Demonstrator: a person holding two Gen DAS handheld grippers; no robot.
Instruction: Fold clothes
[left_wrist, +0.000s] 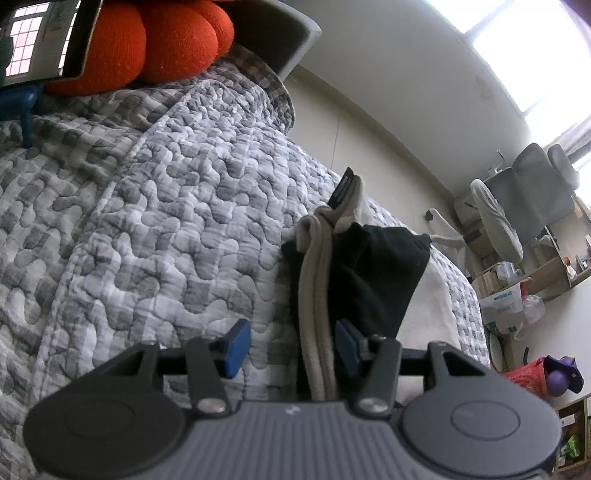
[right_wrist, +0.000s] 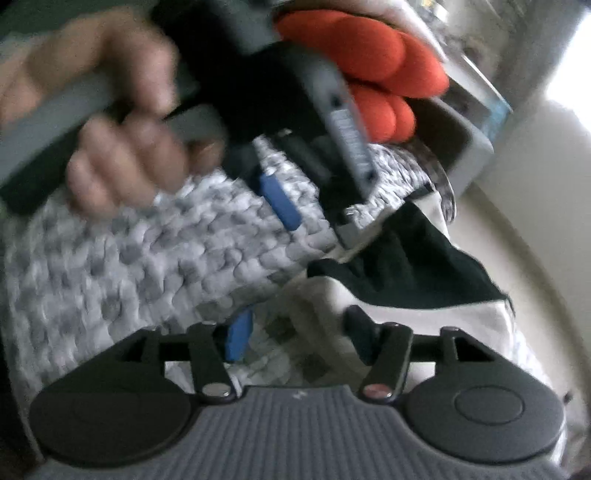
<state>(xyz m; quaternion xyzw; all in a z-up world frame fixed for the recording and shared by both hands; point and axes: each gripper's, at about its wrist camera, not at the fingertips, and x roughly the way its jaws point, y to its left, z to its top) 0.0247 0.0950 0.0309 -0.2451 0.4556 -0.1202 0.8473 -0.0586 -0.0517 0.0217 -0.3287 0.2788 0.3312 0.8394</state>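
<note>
A black garment (left_wrist: 373, 273) with a beige double band (left_wrist: 317, 295) lies bunched on the quilted bed. The band runs up between the jaws of my left gripper (left_wrist: 291, 347). It lies against the right blue pad (left_wrist: 347, 349), while the left pad stands apart from it, so the gripper is open. In the blurred right wrist view my right gripper (right_wrist: 301, 338) is open over quilt and a white cloth (right_wrist: 406, 328), with nothing pressed between its fingers. Beyond it are the black garment (right_wrist: 406, 266) and a hand (right_wrist: 110, 122) holding the left gripper, whose blue pad (right_wrist: 280, 203) shows.
A grey-and-white checked quilt (left_wrist: 166, 221) covers the bed. Orange cushions (left_wrist: 147, 44) sit at the headboard. A white cloth (left_wrist: 428, 306) lies under the black garment near the bed's right edge. Beyond that edge are an office chair (left_wrist: 517, 206), shelves and bags on the floor.
</note>
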